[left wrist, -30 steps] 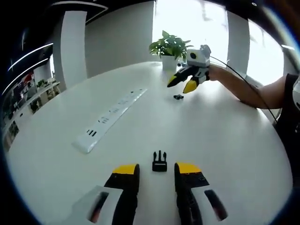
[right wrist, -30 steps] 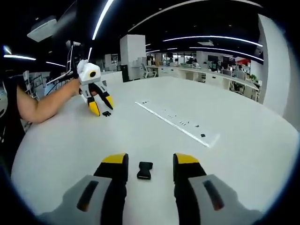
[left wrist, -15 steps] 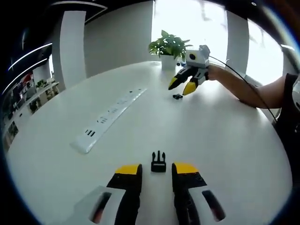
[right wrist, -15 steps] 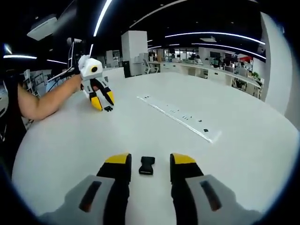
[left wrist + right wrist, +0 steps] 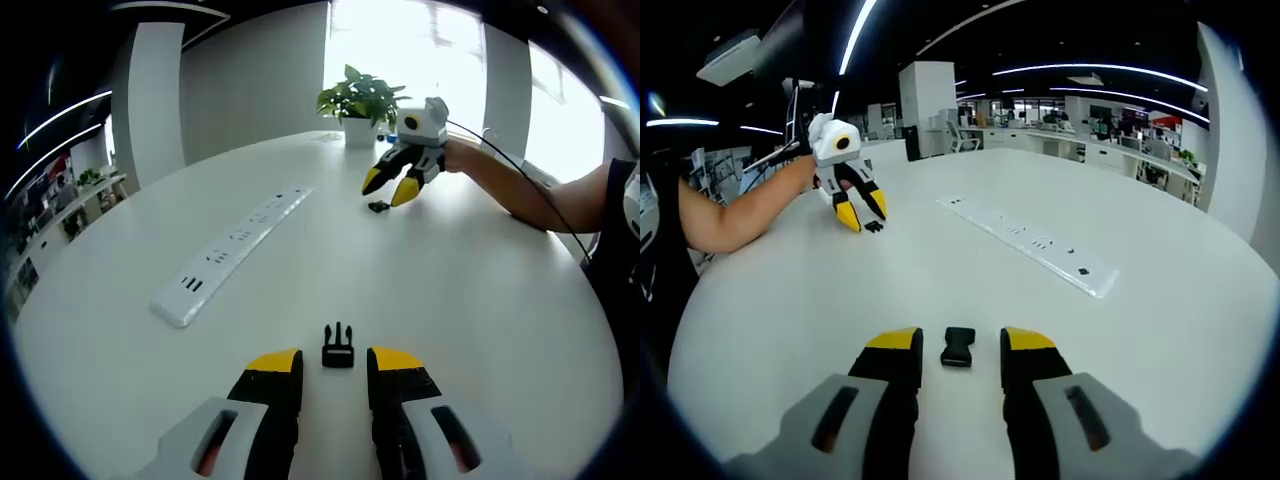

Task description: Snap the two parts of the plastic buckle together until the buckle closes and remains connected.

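On the white round table (image 5: 480, 300), each claw is lined up with one half of a black plastic buckle.

Over the last second both claws have crept closer. The left claw (image 5: 335, 362) has its jaws apart, the pronged buckle half (image 5: 338, 346) lying on the table just ahead of its tips. The right claw (image 5: 959, 343) is likewise spread, the socket half (image 5: 958, 346) between its tips. Neither half is gripped yet, so joining has not begun. A power strip (image 5: 232, 252) and potted plant (image 5: 361, 105) sit nearby. No writing is legible.
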